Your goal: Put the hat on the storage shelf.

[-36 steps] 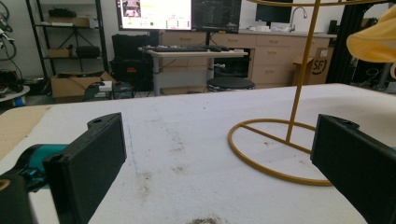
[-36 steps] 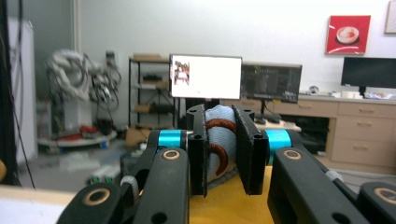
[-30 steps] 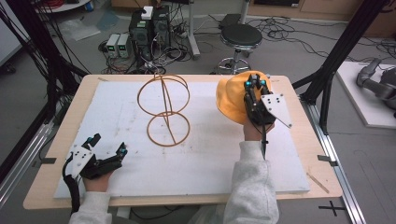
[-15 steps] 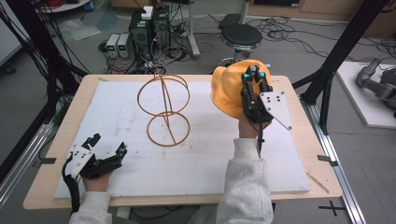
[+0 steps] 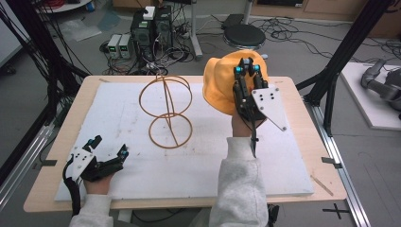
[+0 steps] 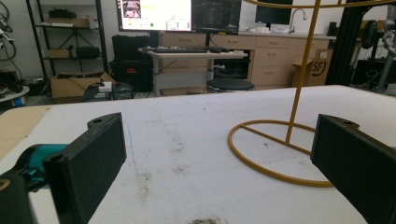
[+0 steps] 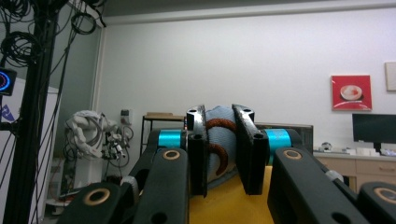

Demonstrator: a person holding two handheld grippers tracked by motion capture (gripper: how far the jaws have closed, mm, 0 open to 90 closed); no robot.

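Orange cap (image 5: 222,82) now hangs lifted, pinched by right gripper (image 5: 248,71), at 3 o'clock of stand (image 5: 165,111) — ready for hanging; left gripper (image 5: 109,147) gapes idle.

A white mat (image 5: 198,156) covers most of the wooden table (image 5: 302,104), filling the middle of the frame. Beyond the table's far edge, at top centre, a black stool (image 5: 243,34) stands on the floor, with computer boxes (image 5: 151,28) amid tangled cables to its left. In the right gripper view a red picture (image 7: 351,92) hangs on the white wall at right, above a dark monitor (image 7: 373,127).
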